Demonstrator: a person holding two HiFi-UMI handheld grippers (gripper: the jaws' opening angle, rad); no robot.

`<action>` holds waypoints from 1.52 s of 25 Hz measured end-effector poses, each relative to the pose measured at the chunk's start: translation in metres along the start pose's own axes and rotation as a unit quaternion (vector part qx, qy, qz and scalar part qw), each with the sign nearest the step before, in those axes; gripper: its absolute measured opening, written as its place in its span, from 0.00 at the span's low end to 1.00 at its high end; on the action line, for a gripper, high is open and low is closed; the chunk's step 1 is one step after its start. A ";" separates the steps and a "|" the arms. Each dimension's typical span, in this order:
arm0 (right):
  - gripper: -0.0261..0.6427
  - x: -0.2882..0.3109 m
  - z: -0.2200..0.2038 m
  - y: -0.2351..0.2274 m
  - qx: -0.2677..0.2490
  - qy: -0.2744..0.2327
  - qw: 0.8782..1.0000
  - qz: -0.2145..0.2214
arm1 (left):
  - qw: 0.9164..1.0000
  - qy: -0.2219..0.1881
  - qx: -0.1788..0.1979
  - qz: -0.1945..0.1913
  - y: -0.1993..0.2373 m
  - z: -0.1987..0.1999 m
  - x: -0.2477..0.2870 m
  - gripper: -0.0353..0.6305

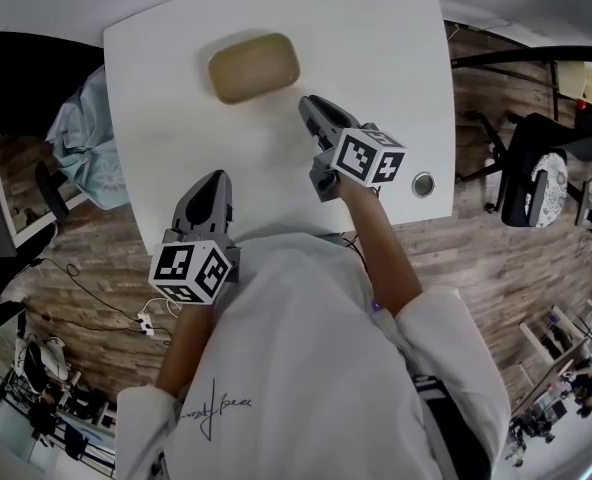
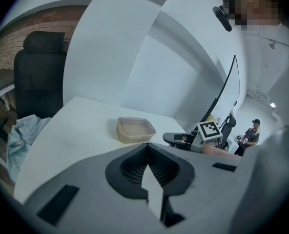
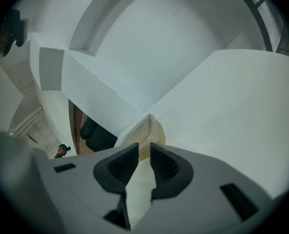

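Your left gripper (image 1: pixel 210 180) is over the near left part of the table (image 1: pixel 376 38), its jaws clenched tip to tip with nothing between them. The container (image 1: pixel 254 66) lies well ahead of it and slightly to its right, near the table's far edge. Your right gripper (image 1: pixel 309 105) points at the container's near right corner, close but not touching. Its jaws stand a narrow slit apart and are empty.

The container is a shallow rounded rectangle of cloudy, tan-tinted plastic with its lid on. The table is smooth matte white with rounded corners. Both grippers are grey plastic with dark ribbed pads (image 3: pixel 122 165). A round metal grommet (image 1: pixel 423 183) sits near the table's right edge.
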State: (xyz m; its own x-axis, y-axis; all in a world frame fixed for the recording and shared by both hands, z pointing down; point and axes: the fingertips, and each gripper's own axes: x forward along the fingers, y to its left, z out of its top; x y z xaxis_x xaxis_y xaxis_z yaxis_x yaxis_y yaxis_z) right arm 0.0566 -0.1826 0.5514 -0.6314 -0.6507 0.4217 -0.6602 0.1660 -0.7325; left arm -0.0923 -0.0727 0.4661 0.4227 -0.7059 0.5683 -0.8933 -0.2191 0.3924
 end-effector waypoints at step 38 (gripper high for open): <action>0.11 0.031 0.004 -0.015 0.148 0.000 0.985 0.087 | 0.999 0.037 -0.015 0.011 0.008 -0.009 0.012 0.06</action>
State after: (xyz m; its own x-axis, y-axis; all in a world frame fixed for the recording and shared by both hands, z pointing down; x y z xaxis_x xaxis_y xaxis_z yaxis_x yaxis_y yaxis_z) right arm 0.0485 -0.2082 0.5733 -0.7250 -0.6313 0.2753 -0.3936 0.0516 -0.9179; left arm -0.0928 -0.0771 0.4822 0.4145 -0.6578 0.6289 -0.8979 -0.1832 0.4002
